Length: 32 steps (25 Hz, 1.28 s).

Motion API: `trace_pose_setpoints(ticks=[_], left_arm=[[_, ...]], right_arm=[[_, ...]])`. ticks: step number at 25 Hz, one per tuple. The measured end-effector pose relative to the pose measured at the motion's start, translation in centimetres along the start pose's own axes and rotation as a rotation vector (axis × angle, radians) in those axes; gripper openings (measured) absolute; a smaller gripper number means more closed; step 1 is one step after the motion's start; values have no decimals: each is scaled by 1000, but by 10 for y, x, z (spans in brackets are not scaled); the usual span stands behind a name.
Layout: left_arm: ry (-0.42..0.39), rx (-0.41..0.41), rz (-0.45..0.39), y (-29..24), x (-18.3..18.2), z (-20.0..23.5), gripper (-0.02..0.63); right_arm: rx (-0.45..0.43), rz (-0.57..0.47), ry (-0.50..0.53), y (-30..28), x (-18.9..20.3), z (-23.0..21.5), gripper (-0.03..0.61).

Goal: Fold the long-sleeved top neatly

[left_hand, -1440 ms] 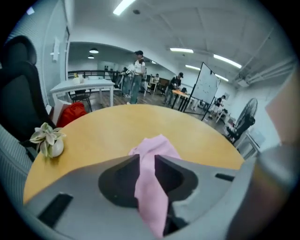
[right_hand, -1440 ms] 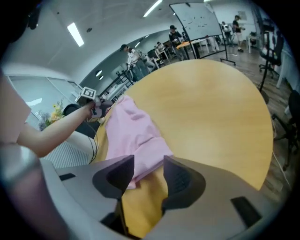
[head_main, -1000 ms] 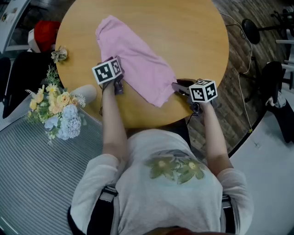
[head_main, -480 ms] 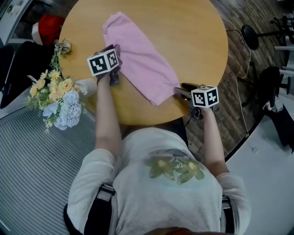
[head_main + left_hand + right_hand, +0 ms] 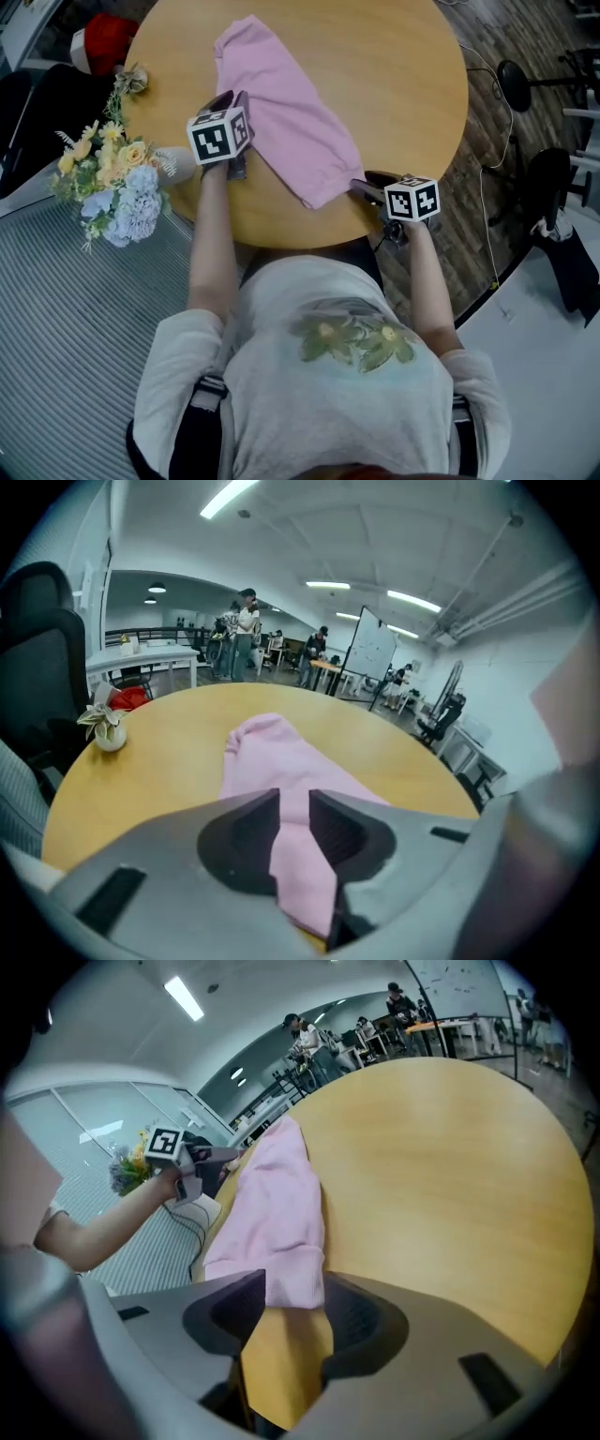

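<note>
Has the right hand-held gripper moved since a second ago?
Yes, slightly: the right hand-held gripper has drawn back toward the near rim of the table; its jaws have just been opening, the pink top between them.

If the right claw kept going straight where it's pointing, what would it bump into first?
Most likely the pink top: its near end lies right at the tips of the right claw, whose jaws have just been opening and aren't pressing it.

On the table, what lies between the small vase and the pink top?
Nothing: only bare table lies between the vase and the top. The left gripper view shows this stretch plainly.
</note>
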<state>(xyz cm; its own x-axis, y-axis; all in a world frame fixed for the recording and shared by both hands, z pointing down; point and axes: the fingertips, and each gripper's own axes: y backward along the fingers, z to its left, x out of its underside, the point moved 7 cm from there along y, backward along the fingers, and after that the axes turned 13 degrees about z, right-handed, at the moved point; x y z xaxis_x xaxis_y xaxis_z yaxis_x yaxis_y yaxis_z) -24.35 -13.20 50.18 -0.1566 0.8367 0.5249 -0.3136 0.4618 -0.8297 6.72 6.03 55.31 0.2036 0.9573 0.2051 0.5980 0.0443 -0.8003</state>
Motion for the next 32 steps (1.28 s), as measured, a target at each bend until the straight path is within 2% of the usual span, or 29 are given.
trace_pose_setpoints(ticks=[2,4,6,7,8,11,14,17,18,19,21,23,26,32], left_arm=[[-30,72,6,20,25,-35,81],[-41,161,67,29,62,-71,81],[3,242,150,29,106,-103,81],[30,257,191,26,129,-117,81],[54,249,227,22,150,-127,81],[128,141,272,11,195,-135,81],[225,98,249,21,198,-135,81],[272,102,134,45,182,-145,81],[274,116,118,49,181,-152,81],[269,134,129,49,185,-159,81],[236,138,235,38,205,-171,81],[186,76,315,24,227,-176,80],[192,19,281,19,233,-175,80],[233,2,275,23,229,-178,80]], right_arm=[[3,-32,-8,5,-4,-3,207],[13,-22,-9,2,-8,-9,207],[-17,37,23,-6,-15,-16,207],[-56,75,42,-10,-19,-18,188],[-99,113,55,-15,-19,-18,108],[-167,232,86,-24,-9,-15,54],[-170,299,153,-21,-3,-8,49],[-178,299,204,-11,-3,-6,55],[-184,305,225,-9,-2,-6,82],[-186,312,253,-7,0,-6,120],[-185,323,316,-4,3,-9,129],[-187,336,342,-6,8,-13,129],[-203,359,344,-16,12,-17,127],[-230,344,367,-13,9,-12,127]])
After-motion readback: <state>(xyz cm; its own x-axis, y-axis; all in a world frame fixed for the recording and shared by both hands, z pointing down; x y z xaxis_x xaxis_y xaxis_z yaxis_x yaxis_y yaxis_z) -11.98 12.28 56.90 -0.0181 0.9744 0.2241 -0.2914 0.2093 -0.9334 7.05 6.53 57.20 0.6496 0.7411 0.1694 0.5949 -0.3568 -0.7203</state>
